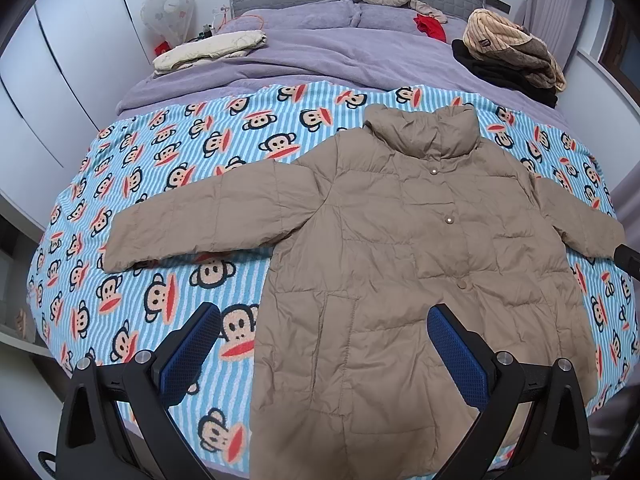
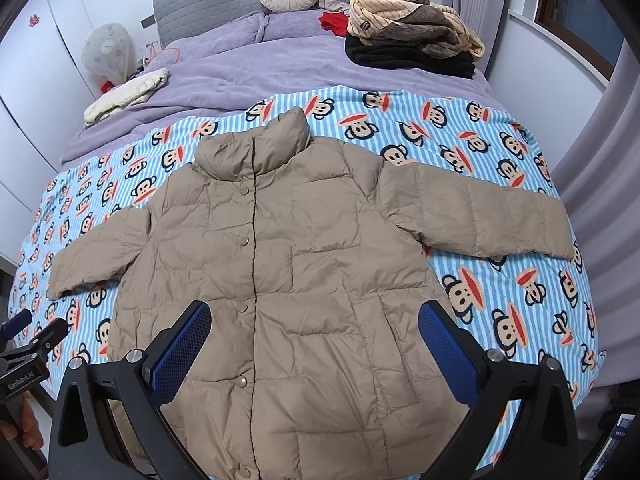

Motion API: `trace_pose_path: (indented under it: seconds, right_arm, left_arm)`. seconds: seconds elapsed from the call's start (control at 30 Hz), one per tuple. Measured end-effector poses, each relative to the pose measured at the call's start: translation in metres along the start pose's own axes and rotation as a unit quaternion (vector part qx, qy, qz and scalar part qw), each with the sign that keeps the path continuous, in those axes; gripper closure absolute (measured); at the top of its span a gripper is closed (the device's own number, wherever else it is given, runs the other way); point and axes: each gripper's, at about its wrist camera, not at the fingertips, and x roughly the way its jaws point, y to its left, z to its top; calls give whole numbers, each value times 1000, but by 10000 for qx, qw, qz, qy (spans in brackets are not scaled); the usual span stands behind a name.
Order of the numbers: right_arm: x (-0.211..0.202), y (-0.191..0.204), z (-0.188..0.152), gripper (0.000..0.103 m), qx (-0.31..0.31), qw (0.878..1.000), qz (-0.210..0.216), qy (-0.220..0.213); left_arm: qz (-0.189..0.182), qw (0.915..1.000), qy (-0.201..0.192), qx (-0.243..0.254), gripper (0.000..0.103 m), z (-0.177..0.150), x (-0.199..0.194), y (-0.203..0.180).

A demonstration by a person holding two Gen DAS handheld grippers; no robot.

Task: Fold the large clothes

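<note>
A tan quilted puffer coat (image 1: 400, 240) lies flat and buttoned on the bed, collar toward the headboard, both sleeves spread out sideways. The right wrist view shows the same coat (image 2: 288, 264) from its other side. My left gripper (image 1: 324, 340) hovers open above the coat's lower left edge, one blue pad over the blanket, the other over the coat. My right gripper (image 2: 314, 340) hovers open above the coat's lower front, holding nothing. The left gripper (image 2: 36, 336) also shows at the left edge of the right wrist view.
A blue striped monkey-print blanket (image 1: 168, 184) covers the bed's near half, a purple duvet (image 1: 304, 52) the far half. A cream folded item (image 1: 208, 50) lies far left, a pile of striped and black clothes (image 2: 412, 40) far right. White wardrobes (image 1: 60, 60) stand left.
</note>
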Motion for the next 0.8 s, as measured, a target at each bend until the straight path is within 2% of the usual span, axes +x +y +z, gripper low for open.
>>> trace_pose_path:
  seconds: [0.8]
  right_arm:
    - [3,3,2,0,1,10000,-6,17]
  left_arm:
    - [-39,10000,70,-16,0,-1,9,8]
